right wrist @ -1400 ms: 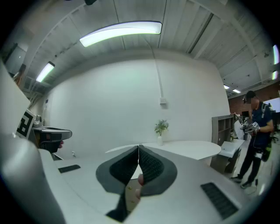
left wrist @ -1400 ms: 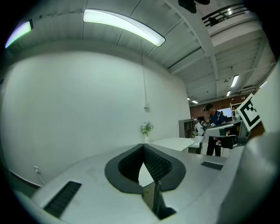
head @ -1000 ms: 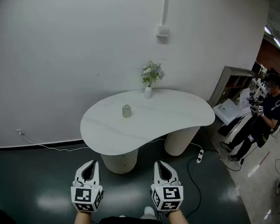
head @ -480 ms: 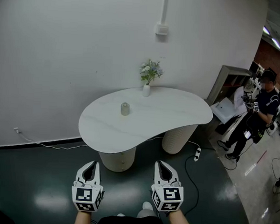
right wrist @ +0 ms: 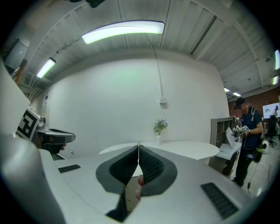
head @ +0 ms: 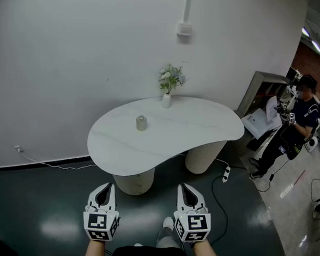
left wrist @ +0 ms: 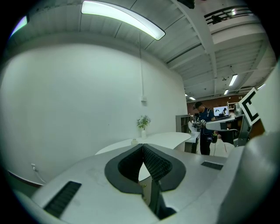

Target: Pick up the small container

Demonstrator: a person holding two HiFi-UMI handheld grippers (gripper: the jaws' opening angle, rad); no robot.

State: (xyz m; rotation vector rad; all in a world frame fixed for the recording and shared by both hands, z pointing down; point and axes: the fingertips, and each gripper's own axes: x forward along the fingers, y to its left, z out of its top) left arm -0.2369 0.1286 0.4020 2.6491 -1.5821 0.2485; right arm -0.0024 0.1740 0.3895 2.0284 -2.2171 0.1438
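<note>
The small container (head: 141, 123) is a short grey-beige jar standing on the left part of the white kidney-shaped table (head: 203, 128). It shows small and far off in the left gripper view (left wrist: 134, 141), just above the jaw tips. My left gripper (head: 104, 188) and right gripper (head: 187, 189) hang side by side over the dark floor, well short of the table. Both are shut with nothing between the jaws. In the gripper views the left gripper (left wrist: 143, 145) and the right gripper (right wrist: 138, 147) have their pads pressed together, pointing at the table.
A white vase with flowers (head: 167, 97) stands at the table's back edge by the wall. The table rests on two round pedestals (head: 135, 180). A power strip (head: 226, 176) and cable lie on the floor. A person (head: 291, 125) stands at the right near a grey cabinet (head: 263, 91).
The table and container have drifted slightly left in the head view. The person at the right has shifted stance. Both grippers keep their place and stay shut.
</note>
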